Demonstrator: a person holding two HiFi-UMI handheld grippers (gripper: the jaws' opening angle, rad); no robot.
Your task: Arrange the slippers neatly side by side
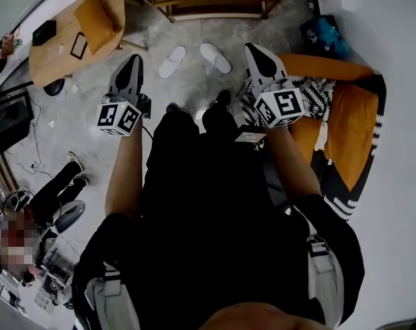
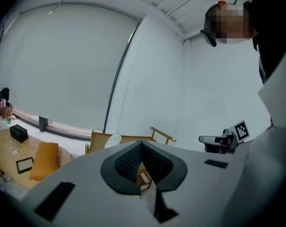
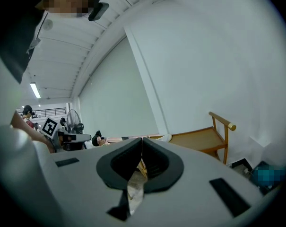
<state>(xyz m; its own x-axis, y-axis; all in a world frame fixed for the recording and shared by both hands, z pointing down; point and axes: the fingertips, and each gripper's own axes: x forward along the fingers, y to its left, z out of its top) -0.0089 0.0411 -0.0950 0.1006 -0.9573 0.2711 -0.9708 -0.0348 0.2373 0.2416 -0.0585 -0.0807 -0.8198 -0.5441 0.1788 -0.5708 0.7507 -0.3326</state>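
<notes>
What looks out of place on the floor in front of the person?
The left slipper and right slipper are askew: they splay into a V, with far ends close and near ends apart, not parallel.

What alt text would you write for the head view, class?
Two white fabric slippers lie splayed apart on the grey concrete floor, untouched. A person in black holds the left gripper and right gripper near them, both shut and empty.

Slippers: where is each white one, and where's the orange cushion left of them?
Left white slipper (image 1: 172,61), head view, middle of its upper.
Right white slipper (image 1: 215,58), head view, middle of its upper.
Orange cushion (image 1: 97,20), head view, centre of its top face.
</notes>
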